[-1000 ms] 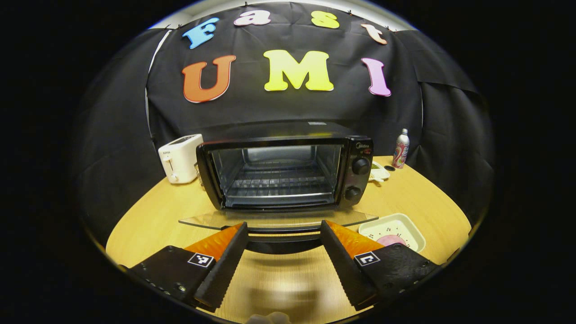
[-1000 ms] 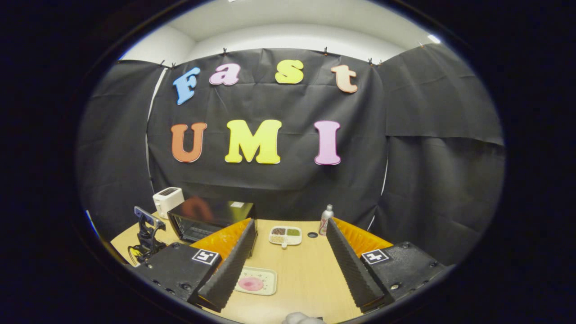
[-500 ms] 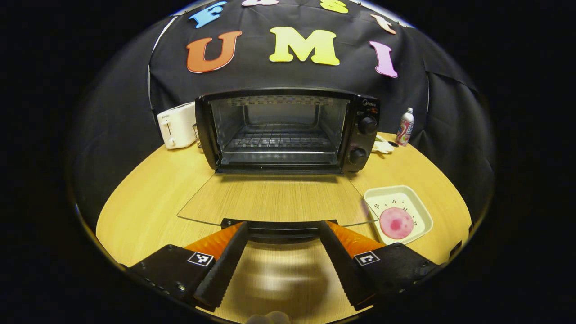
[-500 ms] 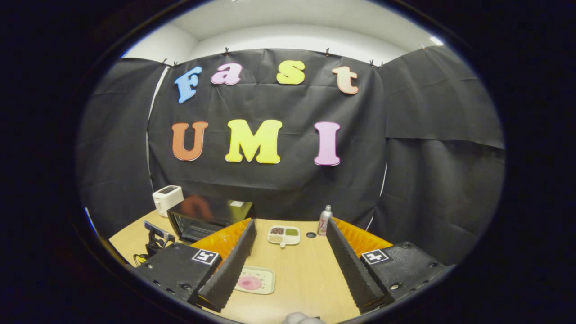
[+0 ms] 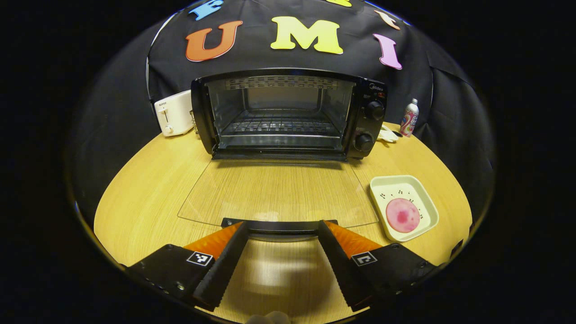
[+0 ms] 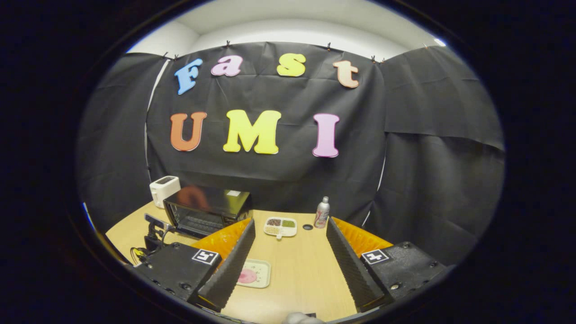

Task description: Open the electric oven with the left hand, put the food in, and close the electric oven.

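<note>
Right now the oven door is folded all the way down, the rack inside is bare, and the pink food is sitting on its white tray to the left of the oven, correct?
Not quite. The white tray with the pink food lies on the table to the right of the oven, as the left gripper view shows. The rest holds: the oven door is folded down flat and the rack is bare.

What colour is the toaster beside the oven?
White toaster, clearest in the left gripper view.

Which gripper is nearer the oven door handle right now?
Left. The left gripper sits right at the oven door handle, fingers open on either side. The right gripper hangs above the table, off to the oven's right.
</note>
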`<act>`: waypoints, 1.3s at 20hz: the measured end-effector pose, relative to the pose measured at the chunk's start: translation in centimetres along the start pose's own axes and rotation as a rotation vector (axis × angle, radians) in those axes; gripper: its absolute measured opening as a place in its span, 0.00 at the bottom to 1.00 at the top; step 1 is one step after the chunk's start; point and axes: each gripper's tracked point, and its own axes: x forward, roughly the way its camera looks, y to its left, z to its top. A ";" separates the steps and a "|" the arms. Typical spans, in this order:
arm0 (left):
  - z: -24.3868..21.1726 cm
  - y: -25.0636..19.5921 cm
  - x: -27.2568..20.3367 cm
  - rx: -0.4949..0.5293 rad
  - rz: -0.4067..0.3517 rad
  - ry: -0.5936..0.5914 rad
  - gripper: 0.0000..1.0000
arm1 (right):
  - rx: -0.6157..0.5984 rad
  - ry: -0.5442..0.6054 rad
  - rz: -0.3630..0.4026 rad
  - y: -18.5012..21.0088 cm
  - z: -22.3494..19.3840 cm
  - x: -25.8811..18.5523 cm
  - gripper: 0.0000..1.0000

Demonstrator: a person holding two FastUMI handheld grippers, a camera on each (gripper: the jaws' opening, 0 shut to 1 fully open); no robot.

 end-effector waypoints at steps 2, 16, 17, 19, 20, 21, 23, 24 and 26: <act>0.7 0.3 -0.3 0.010 0.008 -0.026 1.00 | 0.009 0.011 0.000 -0.2 -0.6 0.1 0.98; 9.9 2.0 -13.1 0.024 0.087 -0.318 0.97 | 0.071 0.406 0.167 1.7 -16.8 10.0 0.90; 10.8 1.8 -14.2 0.021 0.102 -0.331 0.97 | 0.079 0.453 0.194 2.1 -18.6 11.0 0.89; 12.6 1.4 -16.0 0.013 0.127 -0.366 0.97 | 0.113 0.539 0.238 3.0 -21.5 12.8 0.83; 13.6 1.2 -16.9 0.017 0.146 -0.384 0.97 | 0.129 0.582 0.260 3.3 -23.0 13.5 0.73; 14.3 1.1 -17.6 0.025 0.166 -0.399 0.97 | 0.138 0.616 0.280 3.8 -24.3 14.3 0.72; 15.3 0.7 -18.9 0.040 0.199 -0.417 0.97 | 0.129 0.693 0.304 4.2 -26.9 15.6 0.68; 15.9 0.4 -19.5 0.037 0.207 -0.428 0.97 | 0.133 0.729 0.326 4.5 -27.9 16.0 0.65; 16.3 -0.1 -20.3 0.015 0.216 -0.446 0.97 | 0.140 0.791 0.338 4.8 -29.4 17.1 0.60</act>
